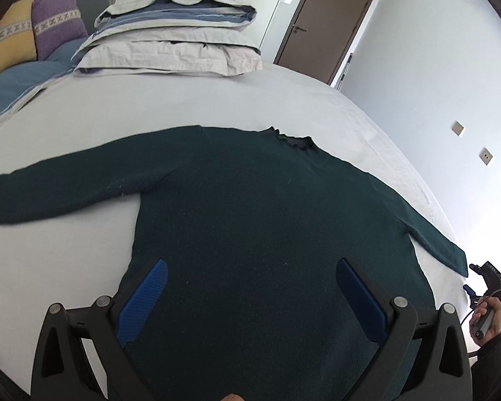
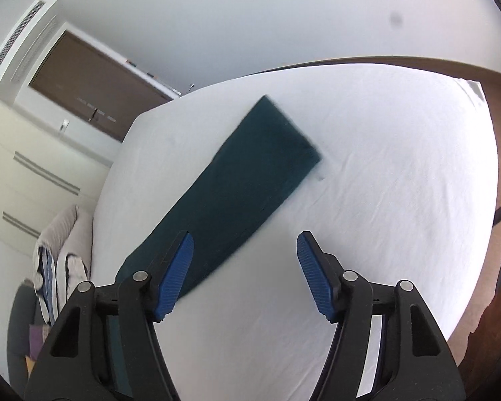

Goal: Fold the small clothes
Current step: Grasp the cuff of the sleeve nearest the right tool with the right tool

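Observation:
A dark green long-sleeved sweater (image 1: pixel 257 220) lies flat on the white bed (image 1: pixel 83 234), collar away from me and both sleeves spread out. My left gripper (image 1: pixel 250 287) is open and empty over the sweater's lower body, its blue pads (image 1: pixel 143 300) wide apart. My right gripper (image 2: pixel 245 267) is open and empty above the sweater's right sleeve (image 2: pixel 247 173), whose cuff end points away from it. The right gripper also shows in the left wrist view (image 1: pixel 484 284), held in a hand beyond the sleeve's end.
Folded bedding and pillows (image 1: pixel 173 40) are stacked at the head of the bed, with purple and yellow cushions (image 1: pixel 33 33) to the left. A brown door (image 1: pixel 327 23) and white walls stand beyond. The bed's edge (image 2: pixel 477 234) drops to a wooden floor.

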`<move>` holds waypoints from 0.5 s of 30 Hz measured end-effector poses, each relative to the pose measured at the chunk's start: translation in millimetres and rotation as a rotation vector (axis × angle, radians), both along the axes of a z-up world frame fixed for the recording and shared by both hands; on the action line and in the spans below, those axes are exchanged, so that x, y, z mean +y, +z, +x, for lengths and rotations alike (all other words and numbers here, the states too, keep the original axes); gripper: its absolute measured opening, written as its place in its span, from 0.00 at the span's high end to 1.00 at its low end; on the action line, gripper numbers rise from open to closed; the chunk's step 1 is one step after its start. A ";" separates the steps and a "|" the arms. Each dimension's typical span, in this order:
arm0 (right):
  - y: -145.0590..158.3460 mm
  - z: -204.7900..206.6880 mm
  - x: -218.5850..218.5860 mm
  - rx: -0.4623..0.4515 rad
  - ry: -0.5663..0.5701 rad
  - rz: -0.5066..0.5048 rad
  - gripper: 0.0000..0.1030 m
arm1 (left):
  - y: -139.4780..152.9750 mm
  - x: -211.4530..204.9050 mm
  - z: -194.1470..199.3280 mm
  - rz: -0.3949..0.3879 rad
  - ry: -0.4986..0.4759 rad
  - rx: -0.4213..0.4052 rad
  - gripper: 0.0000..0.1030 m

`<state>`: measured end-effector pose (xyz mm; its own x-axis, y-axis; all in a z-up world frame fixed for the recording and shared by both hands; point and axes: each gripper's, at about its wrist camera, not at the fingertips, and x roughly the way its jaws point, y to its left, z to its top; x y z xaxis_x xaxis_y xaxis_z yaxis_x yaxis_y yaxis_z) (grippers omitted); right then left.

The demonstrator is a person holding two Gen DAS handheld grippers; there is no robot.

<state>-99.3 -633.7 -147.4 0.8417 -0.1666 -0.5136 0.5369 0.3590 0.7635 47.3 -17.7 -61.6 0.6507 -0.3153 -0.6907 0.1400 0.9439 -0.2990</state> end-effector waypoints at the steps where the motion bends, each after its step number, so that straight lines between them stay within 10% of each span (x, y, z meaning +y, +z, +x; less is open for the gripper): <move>1: -5.6 1.2 -13.5 -0.025 -0.004 0.018 0.47 | 0.3 -6.2 3.6 0.016 -0.009 0.000 0.00; 6: -11.8 27.2 -45.4 -0.049 0.013 -0.022 0.53 | -5.1 -22.4 26.2 0.027 -0.006 0.093 0.00; 11: -17.2 57.0 -54.7 0.007 0.015 -0.043 0.90 | -13.3 -24.8 37.9 -0.012 -0.029 0.117 0.00; 15: -0.9 81.3 -49.6 0.044 0.025 -0.115 0.93 | -18.0 -15.2 39.5 -0.072 -0.035 0.127 0.00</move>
